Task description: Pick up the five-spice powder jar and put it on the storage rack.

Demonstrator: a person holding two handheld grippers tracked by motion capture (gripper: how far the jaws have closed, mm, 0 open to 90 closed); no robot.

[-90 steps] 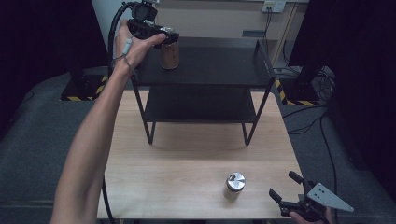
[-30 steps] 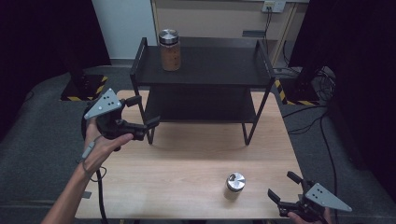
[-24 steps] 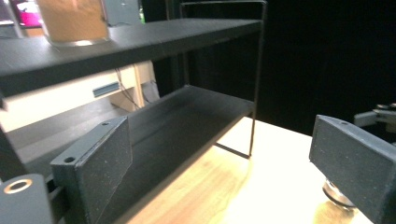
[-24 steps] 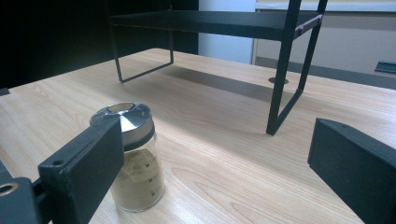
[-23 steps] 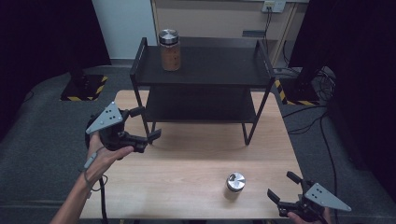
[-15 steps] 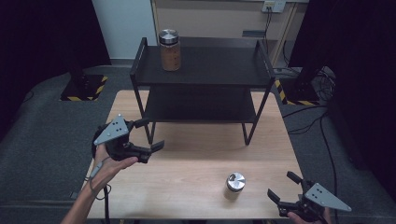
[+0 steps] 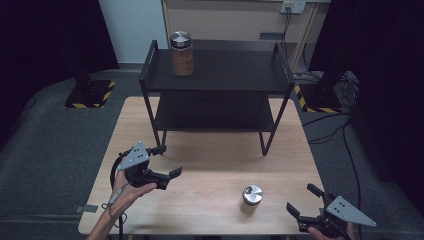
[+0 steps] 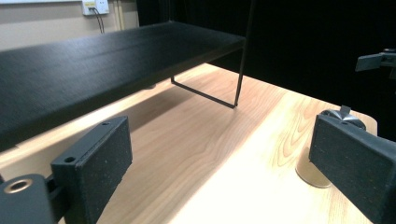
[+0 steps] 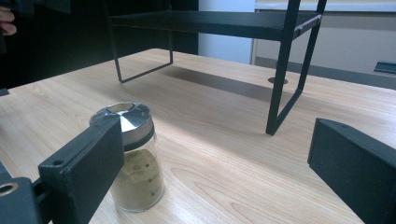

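Both grippers spread wide, small glass jar standing between them on the table.

High view: left gripper (image 7: 167, 161) low over the pale wooden table (image 7: 210, 150), jaws apart, empty; silver-lidded small glass jar of tan powder (image 7: 251, 197) well to its right. Left gripper view: jar (image 8: 327, 154) beside the right jaw, black metal shelf rack (image 8: 116, 60) ahead. Right gripper view: right gripper (image 9: 210, 182) open, jar (image 9: 133, 158) just behind its left jaw.

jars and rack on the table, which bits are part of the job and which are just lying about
In the job: jar on the table, jar on the rack's top shelf, black rack, left gripper, right gripper.
Lying about: striped stand base, floor cables.
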